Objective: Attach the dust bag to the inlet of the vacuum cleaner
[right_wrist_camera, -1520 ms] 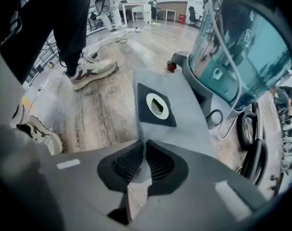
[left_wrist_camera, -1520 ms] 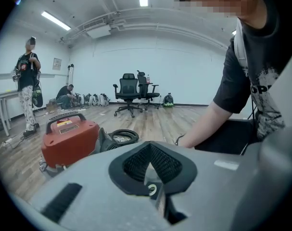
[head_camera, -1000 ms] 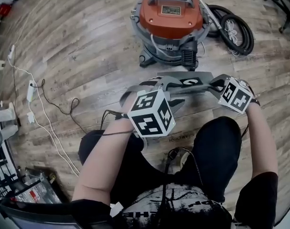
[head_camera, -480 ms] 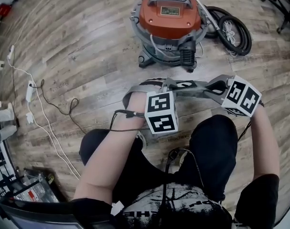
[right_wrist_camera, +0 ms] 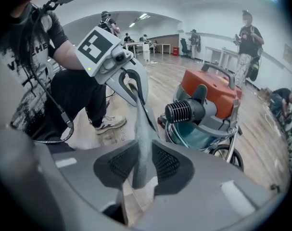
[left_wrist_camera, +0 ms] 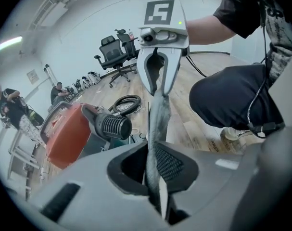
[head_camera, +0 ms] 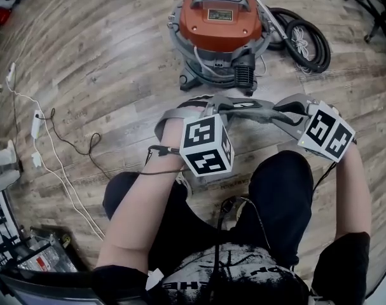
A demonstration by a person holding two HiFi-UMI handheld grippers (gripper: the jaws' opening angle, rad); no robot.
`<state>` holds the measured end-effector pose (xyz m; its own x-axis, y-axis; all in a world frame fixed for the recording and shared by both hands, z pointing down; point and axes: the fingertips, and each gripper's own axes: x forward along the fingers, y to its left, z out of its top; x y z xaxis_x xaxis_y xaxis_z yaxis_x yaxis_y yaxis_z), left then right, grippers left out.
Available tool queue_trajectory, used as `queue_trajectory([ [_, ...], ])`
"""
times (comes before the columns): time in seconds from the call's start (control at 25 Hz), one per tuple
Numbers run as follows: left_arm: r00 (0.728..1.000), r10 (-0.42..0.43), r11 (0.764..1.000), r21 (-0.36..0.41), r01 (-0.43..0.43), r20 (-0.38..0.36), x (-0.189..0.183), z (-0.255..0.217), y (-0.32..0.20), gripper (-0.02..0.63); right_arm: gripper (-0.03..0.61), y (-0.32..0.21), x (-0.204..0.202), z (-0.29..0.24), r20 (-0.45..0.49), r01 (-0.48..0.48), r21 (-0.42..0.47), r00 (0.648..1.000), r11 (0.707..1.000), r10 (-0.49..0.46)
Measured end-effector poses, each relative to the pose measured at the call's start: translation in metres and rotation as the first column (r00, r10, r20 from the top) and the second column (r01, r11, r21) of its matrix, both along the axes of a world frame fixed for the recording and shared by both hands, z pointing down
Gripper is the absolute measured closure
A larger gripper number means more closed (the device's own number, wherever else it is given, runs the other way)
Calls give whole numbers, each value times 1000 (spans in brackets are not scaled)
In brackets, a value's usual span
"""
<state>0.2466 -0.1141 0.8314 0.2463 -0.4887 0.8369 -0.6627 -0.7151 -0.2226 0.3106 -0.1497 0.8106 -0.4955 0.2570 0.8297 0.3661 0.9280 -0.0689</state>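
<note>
The grey dust bag (head_camera: 253, 107) hangs stretched in the air between my two grippers, in front of my knees. My left gripper (head_camera: 219, 105) has just been closing and is shut on the bag's left end (left_wrist_camera: 158, 109), the fabric pinched thin between its pads. My right gripper (head_camera: 280, 108) has just been opening. The bag's other end (right_wrist_camera: 143, 129) still lies between its slightly parted pads. The orange-topped vacuum cleaner (head_camera: 221, 18) stands on the floor just beyond, its black ribbed port (head_camera: 243, 78) facing me.
A coiled black hose (head_camera: 304, 40) lies right of the vacuum. A white cable and power strip (head_camera: 37, 122) run along the floor at the left. Office chairs (left_wrist_camera: 114, 52) and standing people (right_wrist_camera: 247, 37) are farther off.
The left gripper's jaws have closed on the bag's left end. The right gripper has drifted right and nearer the camera, lifting the bag with it.
</note>
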Motion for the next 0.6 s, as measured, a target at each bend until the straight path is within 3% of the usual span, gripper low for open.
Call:
queue_trajectory([
  [0.08, 1000, 5, 1000, 2, -5, 7, -1, -2, -1, 583, 378, 4, -6, -15, 33, 29, 20, 999, 999, -29],
  [0.2, 1000, 15, 1000, 21, -15, 2, 2, -8, -4, 583, 348, 10, -17, -21, 36, 65, 123, 997, 990, -70],
  [0.28, 1000, 24, 999, 29, -24, 0, 3, -11, -5, 583, 348, 10, -26, -11, 9, 96, 237, 995, 967, -102],
  [0.36, 999, 34, 999, 38, -34, -9, 6, -15, -6, 583, 392, 6, -30, -1, -25, 130, 337, 991, 932, -129],
  [0.48, 999, 35, 998, 49, -34, -19, 6, -19, -9, 583, 521, 1, -31, 3, -43, 142, 419, 990, 897, -137],
  [0.6, 1000, 20, 998, 57, -19, -20, 2, -20, -10, 578, 543, -3, -36, -1, -30, 125, 447, 992, 886, -125],
])
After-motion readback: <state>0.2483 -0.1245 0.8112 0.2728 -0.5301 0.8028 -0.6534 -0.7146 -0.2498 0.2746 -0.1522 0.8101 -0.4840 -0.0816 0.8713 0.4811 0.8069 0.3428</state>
